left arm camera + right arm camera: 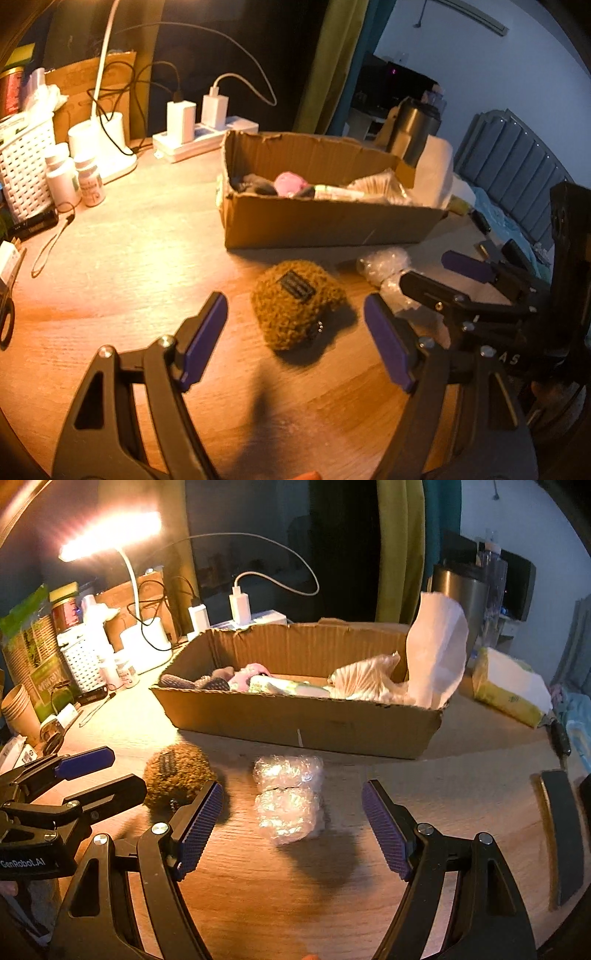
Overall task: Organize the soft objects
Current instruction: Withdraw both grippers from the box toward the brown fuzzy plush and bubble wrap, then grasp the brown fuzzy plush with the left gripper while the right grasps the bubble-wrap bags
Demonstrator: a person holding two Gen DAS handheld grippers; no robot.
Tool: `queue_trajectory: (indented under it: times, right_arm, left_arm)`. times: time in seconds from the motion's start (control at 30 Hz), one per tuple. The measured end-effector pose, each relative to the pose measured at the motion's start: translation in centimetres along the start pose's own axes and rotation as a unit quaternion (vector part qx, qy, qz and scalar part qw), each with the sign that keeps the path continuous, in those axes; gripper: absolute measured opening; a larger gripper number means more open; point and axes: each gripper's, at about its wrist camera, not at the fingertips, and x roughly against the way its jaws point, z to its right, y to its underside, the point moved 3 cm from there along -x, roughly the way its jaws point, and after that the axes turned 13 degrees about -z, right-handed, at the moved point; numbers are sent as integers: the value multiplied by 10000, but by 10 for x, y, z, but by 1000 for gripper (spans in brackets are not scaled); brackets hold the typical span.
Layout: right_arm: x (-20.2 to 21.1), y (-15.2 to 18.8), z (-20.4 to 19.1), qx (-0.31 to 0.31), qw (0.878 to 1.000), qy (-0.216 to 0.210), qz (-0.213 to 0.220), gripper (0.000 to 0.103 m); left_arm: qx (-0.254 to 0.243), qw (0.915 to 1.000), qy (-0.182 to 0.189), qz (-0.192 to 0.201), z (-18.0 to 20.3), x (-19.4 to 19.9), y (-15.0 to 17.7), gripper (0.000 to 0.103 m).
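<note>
A fuzzy brown knitted pouch [297, 304] with a dark label lies on the wooden table, just ahead of my open, empty left gripper [295, 341]. It also shows in the right wrist view [177, 775]. A roll of clear bubble wrap [288, 799] lies ahead of my open, empty right gripper [291, 825], and shows in the left wrist view [384, 267]. Behind both stands an open cardboard box [325, 225] [295, 720] holding a pink soft item [290, 182], dark cloth, a tube and crumpled plastic. Each gripper shows in the other's view: the right [441, 273], the left [94, 775].
At the back left are a lit desk lamp [110, 535], a power strip with chargers [199, 136], a white basket [26, 170] and pill bottles [88, 177]. Scissors [7, 306] lie at the left edge. A tissue pack [509, 686] and steel can [458, 598] stand at the right.
</note>
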Motion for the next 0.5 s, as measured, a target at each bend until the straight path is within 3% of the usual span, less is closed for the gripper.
queue_trajectory:
  times: [0.5]
  right_arm:
    - [-39, -10, 5, -6, 9991, -169, -382, 80]
  left_arm:
    - [-85, 9981, -165, -586, 1, -45, -12, 78]
